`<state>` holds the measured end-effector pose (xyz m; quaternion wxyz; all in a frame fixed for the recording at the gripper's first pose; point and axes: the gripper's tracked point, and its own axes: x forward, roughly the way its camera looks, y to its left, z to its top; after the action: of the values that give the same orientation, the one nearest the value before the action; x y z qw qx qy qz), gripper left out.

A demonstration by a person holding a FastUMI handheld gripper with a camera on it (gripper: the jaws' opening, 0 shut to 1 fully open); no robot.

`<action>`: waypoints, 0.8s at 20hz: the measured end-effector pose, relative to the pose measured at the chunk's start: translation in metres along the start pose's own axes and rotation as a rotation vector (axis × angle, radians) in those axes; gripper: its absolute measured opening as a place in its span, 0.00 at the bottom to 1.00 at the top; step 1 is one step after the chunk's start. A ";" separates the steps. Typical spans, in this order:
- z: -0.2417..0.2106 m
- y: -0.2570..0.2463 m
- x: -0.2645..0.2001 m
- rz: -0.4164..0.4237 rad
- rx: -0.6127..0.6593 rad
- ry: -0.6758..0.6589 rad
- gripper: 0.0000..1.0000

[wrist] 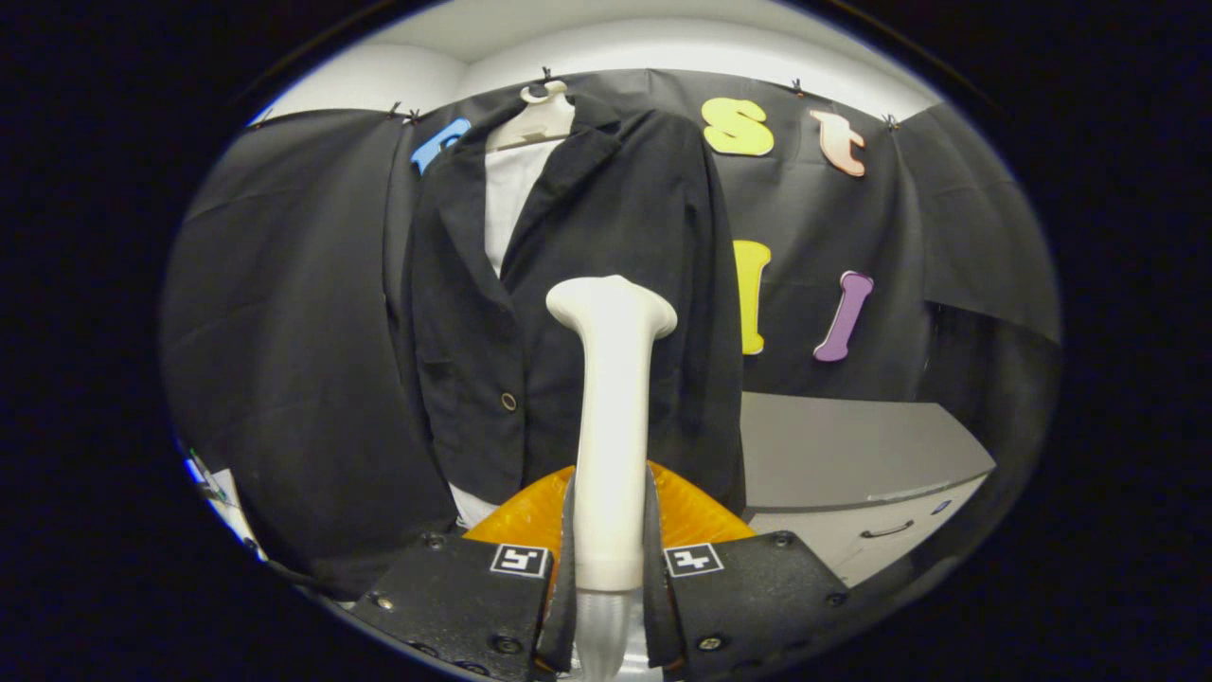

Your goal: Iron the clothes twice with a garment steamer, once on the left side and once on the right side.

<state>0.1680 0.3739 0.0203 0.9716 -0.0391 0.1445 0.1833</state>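
A black jacket (568, 313) over a white shirt (507, 204) hangs on a white hanger (535, 118) against the booth's wall, straight ahead of me. My gripper (611, 559) is shut on the handle of a white garment steamer (614, 417), which stands upright between the fingers. Its flared head faces the jacket's right front panel, about level with the lapel's end. I cannot tell whether the head touches the cloth. An orange translucent part (691, 511) sits just behind the handle, low down.
A grey cabinet (852, 455) with a drawer handle stands to the right of the jacket. Black cloth drapes the wall on the left and behind. Some papers or small items lie low at the far left.
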 end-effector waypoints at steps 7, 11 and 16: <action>-0.038 0.004 0.002 0.002 0.024 0.057 0.31; -0.058 0.010 0.006 0.011 0.013 0.089 0.31; -0.081 0.018 0.010 0.015 -0.006 0.113 0.31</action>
<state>0.1482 0.3836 -0.0603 0.9604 -0.0513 0.1987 0.1885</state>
